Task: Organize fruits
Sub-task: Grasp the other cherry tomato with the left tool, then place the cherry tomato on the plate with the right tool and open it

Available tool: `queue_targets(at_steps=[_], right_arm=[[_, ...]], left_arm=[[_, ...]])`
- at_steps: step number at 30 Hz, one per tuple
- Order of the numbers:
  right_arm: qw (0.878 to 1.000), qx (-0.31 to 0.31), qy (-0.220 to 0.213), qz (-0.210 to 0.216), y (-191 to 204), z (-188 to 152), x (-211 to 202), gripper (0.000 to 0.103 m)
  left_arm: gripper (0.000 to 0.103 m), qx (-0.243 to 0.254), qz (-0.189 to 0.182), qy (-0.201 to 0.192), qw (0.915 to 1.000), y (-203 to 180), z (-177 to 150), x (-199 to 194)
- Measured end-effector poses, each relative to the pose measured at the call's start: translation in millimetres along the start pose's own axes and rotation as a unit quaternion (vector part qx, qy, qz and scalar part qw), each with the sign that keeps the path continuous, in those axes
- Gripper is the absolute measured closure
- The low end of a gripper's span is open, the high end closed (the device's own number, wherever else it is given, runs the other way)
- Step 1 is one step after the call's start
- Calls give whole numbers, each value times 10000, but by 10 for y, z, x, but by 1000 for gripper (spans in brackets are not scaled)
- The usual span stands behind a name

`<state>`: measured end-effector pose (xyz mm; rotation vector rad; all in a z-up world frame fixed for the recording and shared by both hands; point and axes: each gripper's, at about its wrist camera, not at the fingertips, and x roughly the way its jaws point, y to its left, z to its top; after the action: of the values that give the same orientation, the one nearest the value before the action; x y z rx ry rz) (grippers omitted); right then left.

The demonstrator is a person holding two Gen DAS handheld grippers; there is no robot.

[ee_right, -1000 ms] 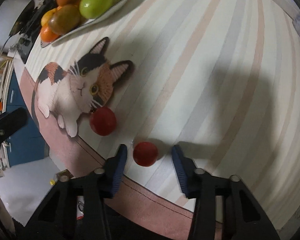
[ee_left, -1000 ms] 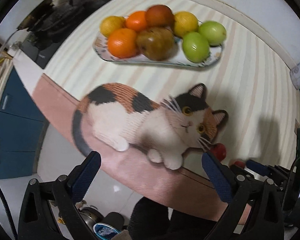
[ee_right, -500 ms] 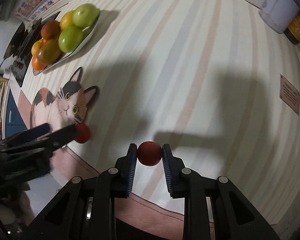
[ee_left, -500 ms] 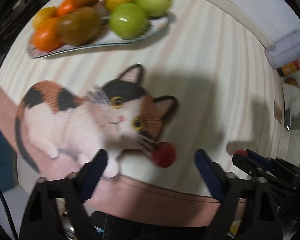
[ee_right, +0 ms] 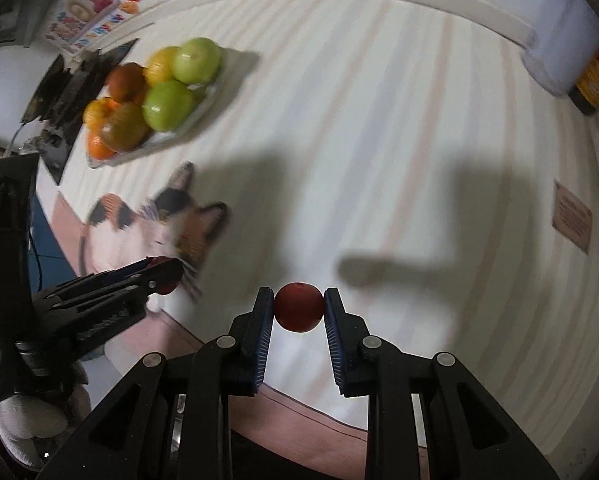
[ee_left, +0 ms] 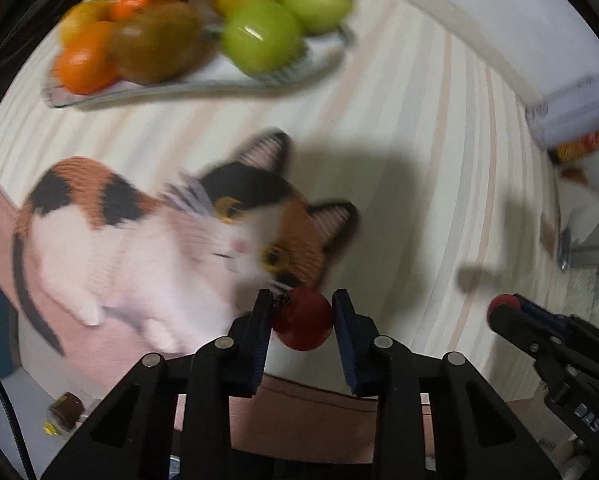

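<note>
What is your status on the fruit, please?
Left gripper shut on a red fruit. Right gripper shut on another. Plate ahead, path clear.

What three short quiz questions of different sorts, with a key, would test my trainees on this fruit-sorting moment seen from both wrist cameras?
1. True or false: the left gripper and the right gripper each pinch a small red fruit.
2. Multiple choice: what shares the plate with the oranges?
A. bananas
B. green apples
C. grapes
3. Fill in: the printed animal beside the left gripper's red fruit is a ____.

Key:
1. True; the right gripper's red fruit sits between its pads too.
2. B; two green apples sit at the plate's right end.
3. cat, printed on the striped tablecloth.
</note>
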<state>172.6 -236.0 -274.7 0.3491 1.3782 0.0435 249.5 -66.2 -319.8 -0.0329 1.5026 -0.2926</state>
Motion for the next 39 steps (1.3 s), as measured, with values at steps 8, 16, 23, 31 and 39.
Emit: queue_targets(at_steps=[8,16,23,31,39], right_arm=[[9964,-416,-255,692,785,523,228,75],[9928,-652,-410,913,1285,967,599,75],[9945,-481,-600,715,989,1113,652,75],[9912,-871,-839,543,888,1343,748,75],[9857,-1195,-1092,478,911,1400,756,75]], left_arm=[[75,-1084,-346,-631,9915,981,338,-779],[75,-1894,-794,-667,9764,1466,804,-641],[75,-1855,-821,-594,9774,1471,1049,-508],[75,-2001,-974,-629,9729,1457,1126,-422],[75,-2118,-1084,-708,9687,1458,1160,-410]])
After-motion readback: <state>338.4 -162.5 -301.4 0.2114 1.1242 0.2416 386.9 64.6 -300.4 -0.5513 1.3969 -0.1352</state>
